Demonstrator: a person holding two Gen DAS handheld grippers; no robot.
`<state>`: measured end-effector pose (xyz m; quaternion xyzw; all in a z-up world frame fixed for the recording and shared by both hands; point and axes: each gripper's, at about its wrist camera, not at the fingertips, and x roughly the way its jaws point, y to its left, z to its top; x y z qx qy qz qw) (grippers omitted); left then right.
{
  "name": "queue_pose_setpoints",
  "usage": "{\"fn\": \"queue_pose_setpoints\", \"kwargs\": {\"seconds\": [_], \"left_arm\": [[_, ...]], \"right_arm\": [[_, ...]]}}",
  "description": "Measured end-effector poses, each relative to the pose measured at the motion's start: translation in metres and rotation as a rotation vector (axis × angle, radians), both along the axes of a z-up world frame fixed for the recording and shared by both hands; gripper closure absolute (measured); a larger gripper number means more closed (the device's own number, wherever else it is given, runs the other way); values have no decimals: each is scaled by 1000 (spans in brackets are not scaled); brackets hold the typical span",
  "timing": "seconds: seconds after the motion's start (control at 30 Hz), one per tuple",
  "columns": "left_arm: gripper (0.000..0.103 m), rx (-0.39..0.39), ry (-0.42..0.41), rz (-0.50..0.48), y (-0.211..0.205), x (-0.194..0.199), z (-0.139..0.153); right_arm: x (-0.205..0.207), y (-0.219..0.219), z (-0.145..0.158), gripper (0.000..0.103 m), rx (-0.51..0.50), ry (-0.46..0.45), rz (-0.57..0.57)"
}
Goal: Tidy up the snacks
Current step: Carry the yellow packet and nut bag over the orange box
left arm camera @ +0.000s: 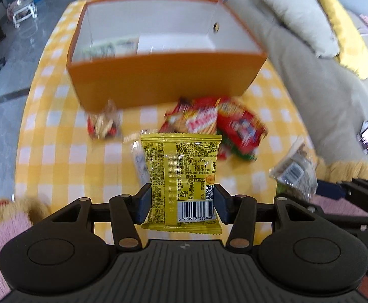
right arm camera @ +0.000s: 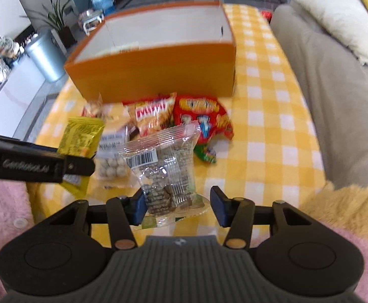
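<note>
Yellow foil first: the left claw (left arm camera: 181,203) is clenched on a yellow snack packet (left arm camera: 181,176), both pads pressed to its sides near the barcode end, the packet upright and lifted clear of the worktop (left arm camera: 57,156). We see its back, with printed text, a QR code and a barcode.

From the right wrist view, the same yellow packet (right arm camera: 81,136) shows at the left edge, with the black body of the left tool crossing in front of it.

The right claw (right arm camera: 177,205) carries a clear plastic packet (right arm camera: 166,161) of brown crumbly pieces with a barcode label. Its left pad presses the packet's side; we see a gap between the right pad and the wrapper, so we cannot tell whether the hold is firm. In the left wrist view this clear packet (left arm camera: 295,169) hangs at the right.

An orange box (left arm camera: 163,75) with a white inside stands open on the yellow-checked cloth, beyond the snacks. Something pale and printed lies in its near left corner, too blurred to name.

On the worktop, between the claws and the box: two red snack bags (right arm camera: 184,118) just beside each other, a small packet (left arm camera: 103,123) left of them near the box wall, and a clear packet of pale round balls (right arm camera: 110,166) just behind the yellow one.

A beige sofa (right arm camera: 335,101) with a cushion stands at the right.
</note>
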<state>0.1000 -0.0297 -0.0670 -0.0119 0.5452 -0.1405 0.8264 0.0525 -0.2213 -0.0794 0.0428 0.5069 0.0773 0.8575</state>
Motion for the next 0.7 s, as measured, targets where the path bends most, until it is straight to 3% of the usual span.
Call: {"fn": "queue_pose_setpoints", "kwargs": {"seconds": [0.33, 0.5, 0.7], "left_arm": [[45, -5, -183, -39, -11, 22, 57], [45, 4, -198, -47, -5, 33, 66], [45, -21, -180, -25, 11, 50, 73]], "right_arm": [[10, -11, 56, 53, -32, -133, -3], [19, -11, 66, 53, -38, -168, 2], [42, -17, 72, 53, 26, -182, 68]]}}
